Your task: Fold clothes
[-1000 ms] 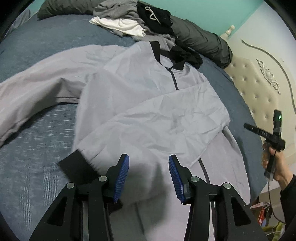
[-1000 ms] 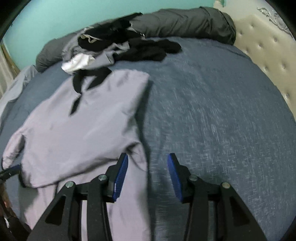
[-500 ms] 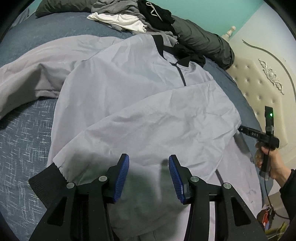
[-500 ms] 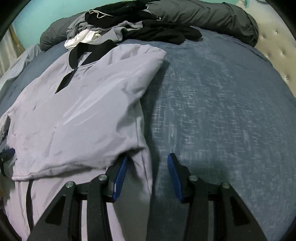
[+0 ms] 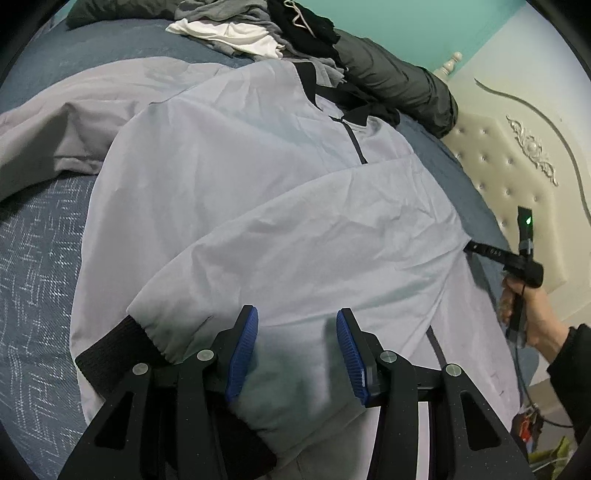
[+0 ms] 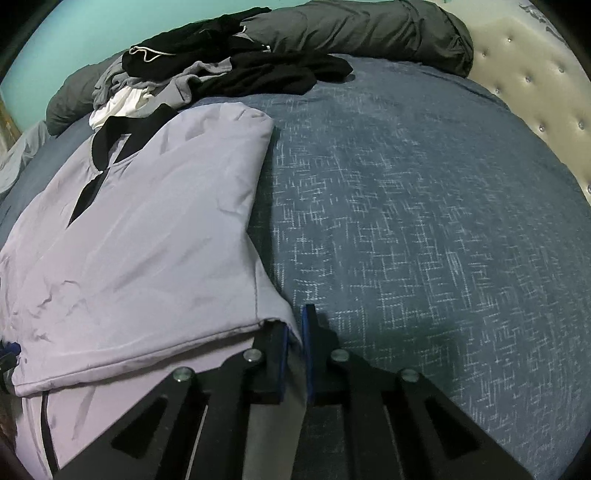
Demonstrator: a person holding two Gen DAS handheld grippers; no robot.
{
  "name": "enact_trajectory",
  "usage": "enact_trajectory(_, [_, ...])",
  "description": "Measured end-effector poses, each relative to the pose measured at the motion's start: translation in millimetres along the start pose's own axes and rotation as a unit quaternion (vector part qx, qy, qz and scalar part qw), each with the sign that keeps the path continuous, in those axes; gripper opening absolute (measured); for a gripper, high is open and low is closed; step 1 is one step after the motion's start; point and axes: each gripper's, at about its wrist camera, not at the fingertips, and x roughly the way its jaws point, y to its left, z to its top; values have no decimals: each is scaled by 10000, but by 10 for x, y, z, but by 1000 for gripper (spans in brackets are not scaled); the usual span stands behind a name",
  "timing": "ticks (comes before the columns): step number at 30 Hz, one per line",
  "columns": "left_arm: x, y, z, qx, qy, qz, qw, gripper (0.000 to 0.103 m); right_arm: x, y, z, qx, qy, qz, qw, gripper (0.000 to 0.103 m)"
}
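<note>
Your left gripper (image 5: 297, 347) is spread wide with nothing between the blue pads (image 5: 242, 350), hovering over the folded-in sleeve (image 5: 295, 258) of the light grey jacket (image 5: 229, 155); whether it touches the cloth, can't tell. The sleeve's black knit cuff (image 5: 110, 354) sits just left of the left finger, partly under the gripper frame. Your right gripper (image 6: 294, 328) is clamped onto the jacket's side edge (image 6: 273, 302) — the cloth runs straight between the two pads, right where the folded sleeve meets the body. In the left view that gripper shows at the far right edge (image 5: 480, 249), held by a hand (image 5: 532, 314) in a dark sleeve, nose at the jacket's right side. The jacket lies flat, front up, on the blue woven bedspread (image 6: 424, 221), zip (image 5: 354, 144) closed, black collar (image 6: 122, 133) pointing away from you; the other sleeve (image 5: 74, 122) is spread out to the left, unfolded. Past the collar there's a pile of other clothes (image 6: 221, 74) — black, grey and white pieces — touching or just beside the collar. Behind that a rolled dark grey duvet (image 6: 369, 33) runs along the teal wall (image 5: 388, 22), and the cream tufted headboard (image 5: 517, 177) closes off the right side.
</note>
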Motion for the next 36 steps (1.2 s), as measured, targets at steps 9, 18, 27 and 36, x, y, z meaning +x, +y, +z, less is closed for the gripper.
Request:
enact_trajectory(9, [-18,-19,29,-55,-7,9,10000,48,-77,-223,-80,351,275,416,9981,23])
enact_trajectory(18, [-150,-36,119,-45,-159,89,9998,50,-321,-318,592,804,-215,576,9949,42])
enact_trajectory(27, [-61,32,84,-12,-72,184,9998,50,432,-95,1612,1252,223,648,9898,44])
enact_trajectory(36, [-18,67,68,33,-37,158,9999,50,1032,104,2047,1220,713,478,9888,44])
